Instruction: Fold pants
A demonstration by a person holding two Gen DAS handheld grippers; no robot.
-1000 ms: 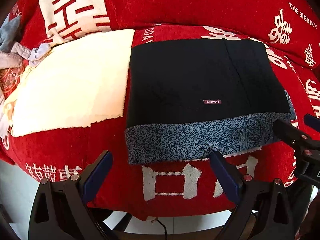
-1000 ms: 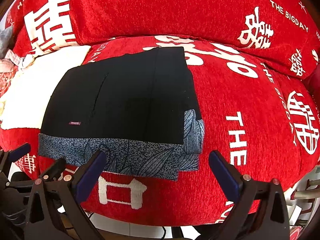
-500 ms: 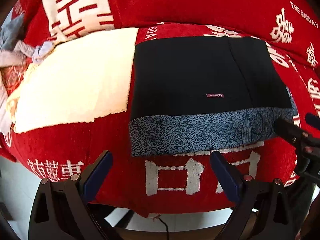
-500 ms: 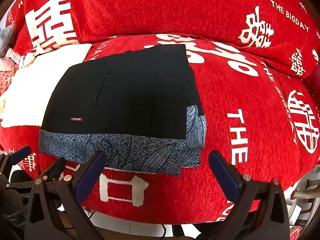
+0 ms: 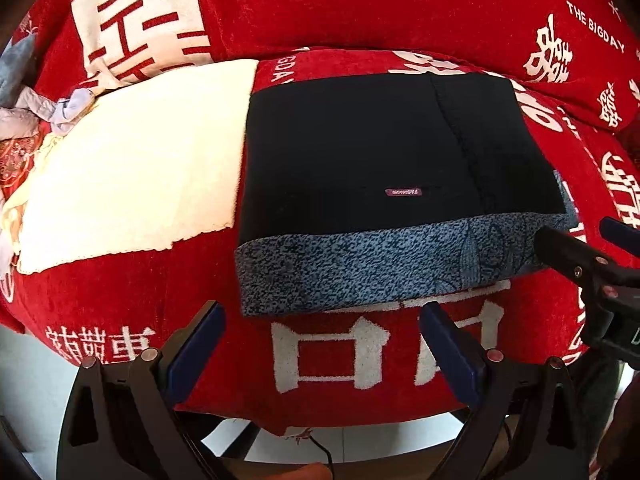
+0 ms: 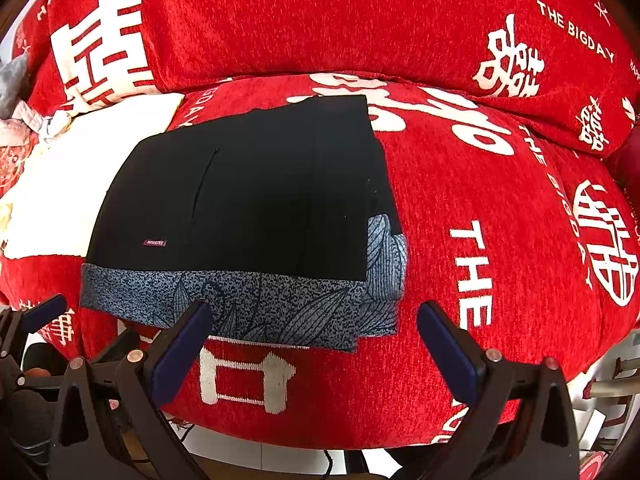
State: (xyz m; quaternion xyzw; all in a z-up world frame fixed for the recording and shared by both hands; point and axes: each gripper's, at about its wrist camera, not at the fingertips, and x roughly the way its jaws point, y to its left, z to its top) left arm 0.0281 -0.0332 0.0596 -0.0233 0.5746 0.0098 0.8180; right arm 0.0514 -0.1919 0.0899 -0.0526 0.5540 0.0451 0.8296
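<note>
The black pants lie folded in a flat rectangle on a red cushion, their blue-grey patterned band along the near edge. A small maroon label shows on top. My left gripper hangs open just in front of the band, touching nothing. The right gripper is open too, its left finger near the band's front edge on the pants. It also shows at the right edge of the left wrist view as the right gripper.
A cream cloth lies flat left of the pants. Crumpled grey and pink clothes sit at the far left. A red back cushion with white characters rises behind. The cushion's front drops to a pale floor.
Both grippers have backed slightly away from the pants and risen; the folded pants have stayed in place.
</note>
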